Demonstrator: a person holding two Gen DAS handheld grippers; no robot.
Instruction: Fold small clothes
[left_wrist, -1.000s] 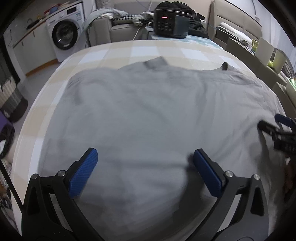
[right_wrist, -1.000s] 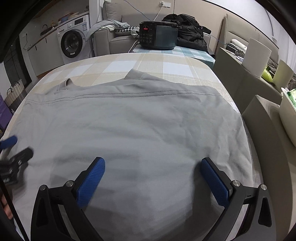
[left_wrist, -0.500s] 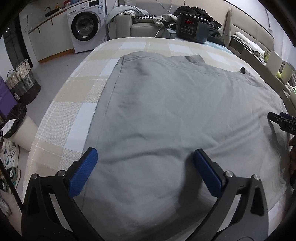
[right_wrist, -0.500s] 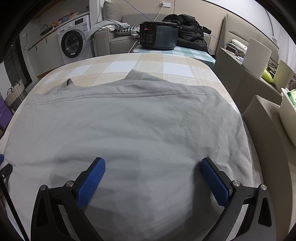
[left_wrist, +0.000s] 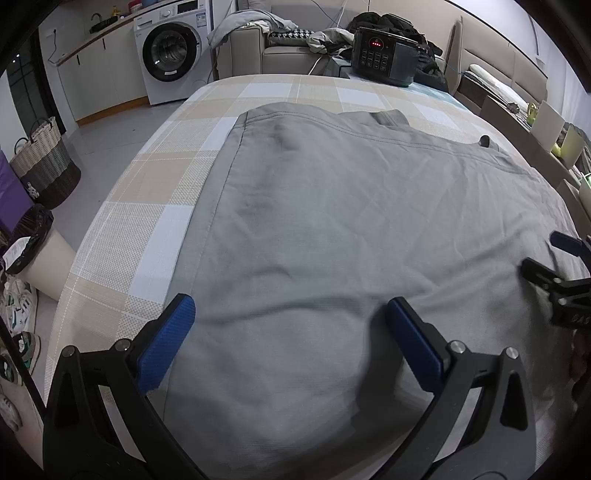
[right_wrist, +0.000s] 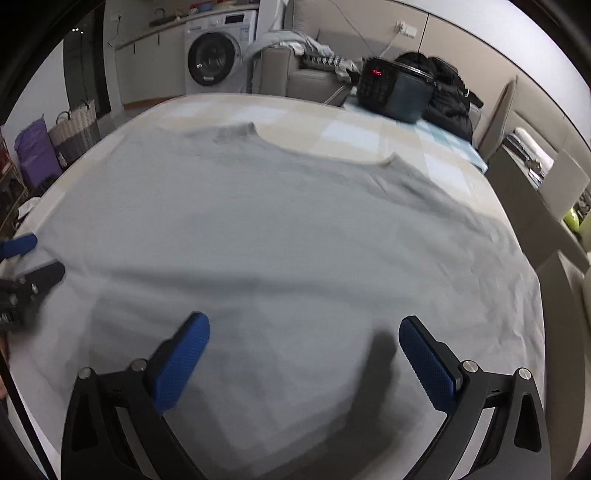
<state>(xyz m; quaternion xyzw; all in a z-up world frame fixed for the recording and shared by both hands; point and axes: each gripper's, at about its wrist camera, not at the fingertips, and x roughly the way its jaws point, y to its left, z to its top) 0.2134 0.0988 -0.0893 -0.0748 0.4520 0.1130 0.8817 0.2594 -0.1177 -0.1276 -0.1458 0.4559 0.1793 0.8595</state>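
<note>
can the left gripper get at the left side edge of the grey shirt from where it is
Probably yes. The left gripper hangs open above the grey shirt, and the shirt's side edge lies flat on the checked cloth with nothing in between.

The garment (left_wrist: 351, 229) lies spread flat on the table (left_wrist: 155, 206), with its neck opening (right_wrist: 321, 155) at the far side. The left gripper (left_wrist: 291, 332) and the right gripper (right_wrist: 304, 343) are over its near edge. Behind the table stands a cooker (left_wrist: 384, 62), and far left a washing machine (left_wrist: 170, 59). A basket (left_wrist: 44, 166) is on the floor, left of the table.
</note>
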